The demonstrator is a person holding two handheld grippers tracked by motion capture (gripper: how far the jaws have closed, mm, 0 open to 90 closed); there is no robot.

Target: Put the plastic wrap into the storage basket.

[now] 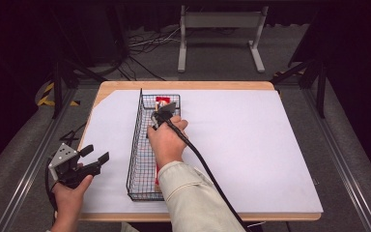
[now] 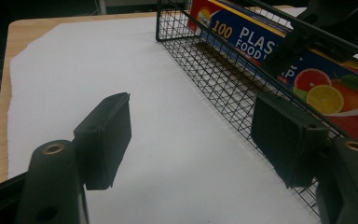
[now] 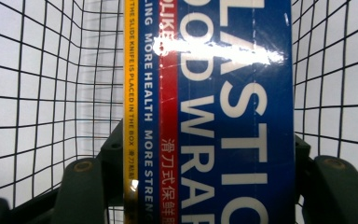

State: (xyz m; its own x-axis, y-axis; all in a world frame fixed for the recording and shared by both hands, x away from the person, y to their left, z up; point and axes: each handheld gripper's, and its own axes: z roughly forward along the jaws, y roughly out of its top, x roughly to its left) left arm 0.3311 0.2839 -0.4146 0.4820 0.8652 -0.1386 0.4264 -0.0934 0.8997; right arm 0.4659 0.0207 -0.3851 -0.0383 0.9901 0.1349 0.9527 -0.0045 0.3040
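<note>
Right claw (image 3: 200, 186) clamped across plastic-wrap box (image 3: 223, 93) inside wire basket (image 1: 134, 145); left claw (image 2: 191, 140) wide open, empty, basket just beside it.

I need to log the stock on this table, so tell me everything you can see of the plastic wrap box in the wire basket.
The plastic wrap box is a long, narrow, glossy carton, seemingly cardboard. It is dark blue with large white lettering, a red stripe and a yellow edge strip, and shows citrus fruit on one side. It lies lengthwise inside the black wire basket on the white-covered table. The right gripper straddles it, one jaw on each long side, apparently clamping it. The left gripper stands open, apart from it.
</note>
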